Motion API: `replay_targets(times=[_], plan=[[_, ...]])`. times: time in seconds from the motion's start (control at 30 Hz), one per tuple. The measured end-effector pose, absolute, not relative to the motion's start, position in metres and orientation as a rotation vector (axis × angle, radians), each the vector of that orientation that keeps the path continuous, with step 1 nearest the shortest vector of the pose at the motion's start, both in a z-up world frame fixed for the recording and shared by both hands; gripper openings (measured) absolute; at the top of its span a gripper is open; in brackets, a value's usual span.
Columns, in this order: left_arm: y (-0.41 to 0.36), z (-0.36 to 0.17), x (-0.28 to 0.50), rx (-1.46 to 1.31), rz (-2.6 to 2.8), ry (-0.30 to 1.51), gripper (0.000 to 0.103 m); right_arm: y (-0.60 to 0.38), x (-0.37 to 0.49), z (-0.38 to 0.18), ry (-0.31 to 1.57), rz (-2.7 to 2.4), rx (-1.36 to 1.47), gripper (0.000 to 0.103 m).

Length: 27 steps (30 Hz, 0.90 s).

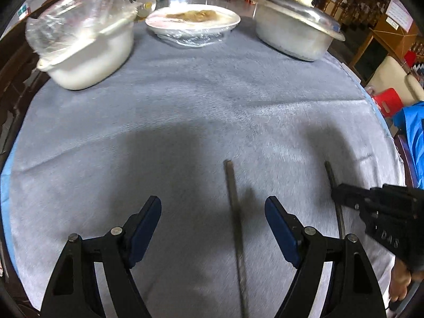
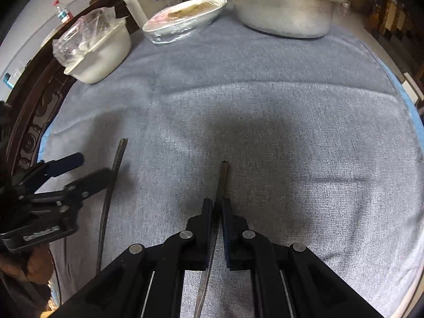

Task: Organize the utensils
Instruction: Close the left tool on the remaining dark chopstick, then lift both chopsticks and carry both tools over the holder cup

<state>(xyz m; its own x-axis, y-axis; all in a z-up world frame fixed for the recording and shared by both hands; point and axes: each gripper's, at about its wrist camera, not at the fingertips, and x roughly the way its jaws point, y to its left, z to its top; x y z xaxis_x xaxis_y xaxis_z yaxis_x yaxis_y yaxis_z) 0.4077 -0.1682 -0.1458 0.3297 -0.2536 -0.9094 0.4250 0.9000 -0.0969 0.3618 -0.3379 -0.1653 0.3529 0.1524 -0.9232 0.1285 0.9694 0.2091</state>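
- Here the right hand-held gripper is clamped on one dark chopstick, whose tip points toward the far dishes.
- The left hand-held gripper has its jaws spread wide, holding nothing.
- A second chopstick lies flat on the grey cloth of the table, between the left fingers.
- A lidded metal pot, a wrapped plate and a white pot stand along the far edge.
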Motion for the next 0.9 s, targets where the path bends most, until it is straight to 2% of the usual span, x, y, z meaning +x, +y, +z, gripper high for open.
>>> replay_targets(times=[0.07, 0.1, 0.17, 0.2, 0.27, 0.3, 0.6, 0.9], plan=[[-0.175, -0.151, 0.412, 0.165, -0.459, 1.178, 0.064, -0.337, 0.365, -0.165, 1.213, 0.010, 0.267, 0.017], [-0.178, -0.155, 0.414, 0.170, -0.457, 1.194, 0.061, -0.336, 0.365, -0.165, 1.211, 0.015, 0.264, 0.019], [-0.182, -0.153, 0.412, 0.201, -0.443, 1.159, 0.049, -0.331, 0.366, -0.164, 1.195, 0.020, 0.237, 0.022], [-0.184, -0.153, 0.411, 0.215, -0.443, 1.148, 0.043, -0.328, 0.366, -0.164, 1.185, 0.020, 0.216, 0.021], [-0.186, -0.152, 0.410, 0.239, -0.437, 1.132, 0.014, -0.325, 0.363, -0.164, 1.181, 0.010, 0.179, 0.008], [-0.185, -0.153, 0.409, 0.257, -0.422, 1.125, 0.008, -0.325, 0.361, -0.163, 1.176, 0.011, 0.181, 0.007], [-0.138, -0.145, 0.393, 0.157, -0.378, 1.134, 0.006, -0.338, 0.319, -0.141, 1.071, 0.003, 0.252, 0.007], [-0.083, -0.092, 0.335, 0.128, -0.255, 0.965, 0.006, -0.347, 0.265, -0.084, 0.870, -0.017, 0.297, 0.007]])
